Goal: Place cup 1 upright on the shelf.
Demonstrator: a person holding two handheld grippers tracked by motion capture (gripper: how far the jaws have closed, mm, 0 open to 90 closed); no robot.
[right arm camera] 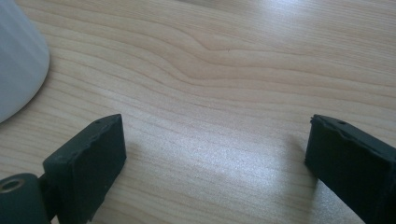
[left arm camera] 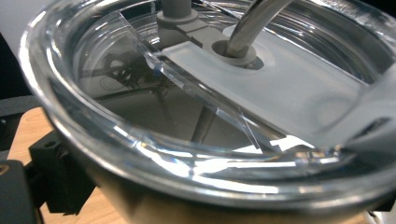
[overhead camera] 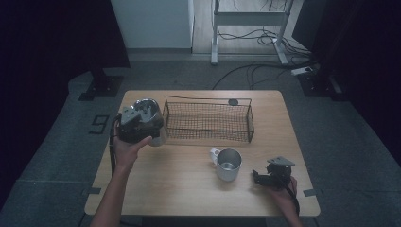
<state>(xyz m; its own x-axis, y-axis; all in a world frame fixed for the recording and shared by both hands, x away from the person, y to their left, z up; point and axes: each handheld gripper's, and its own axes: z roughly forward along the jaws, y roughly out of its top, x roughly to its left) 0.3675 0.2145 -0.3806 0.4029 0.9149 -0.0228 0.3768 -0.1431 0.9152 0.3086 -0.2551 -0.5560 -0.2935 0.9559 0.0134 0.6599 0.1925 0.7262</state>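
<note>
Seen from the high view: a wooden table (overhead camera: 189, 189) on grey carpet, with a wire mesh basket (overhead camera: 208, 120) standing toward its far edge, a small dark disc (overhead camera: 233, 102) just behind the basket's far rim.

Left forearm reached in from the bottom, hand (overhead camera: 125, 149) raised over the table's left side, with the left gripper (overhead camera: 137, 124) tilted and closed around a steel tumbler (overhead camera: 147, 113) just beside the basket's left end. Whether lifted clear of the table or resting on it, cannot tell.

In the left gripper view, pressed close against the tumbler's clear plastic lid (left arm camera: 196, 116): a frosted slider across the top, a metal straw (left arm camera: 254, 21) rising through its hole, a polished steel wall below the rim.

Right hand (overhead camera: 283, 191) low at the near right corner, the right gripper (overhead camera: 257, 177) resting on the wood, jaws spread wide and holding nothing, pointed toward a metal mug (overhead camera: 228, 164) standing nearby, white handle turned left.
</note>
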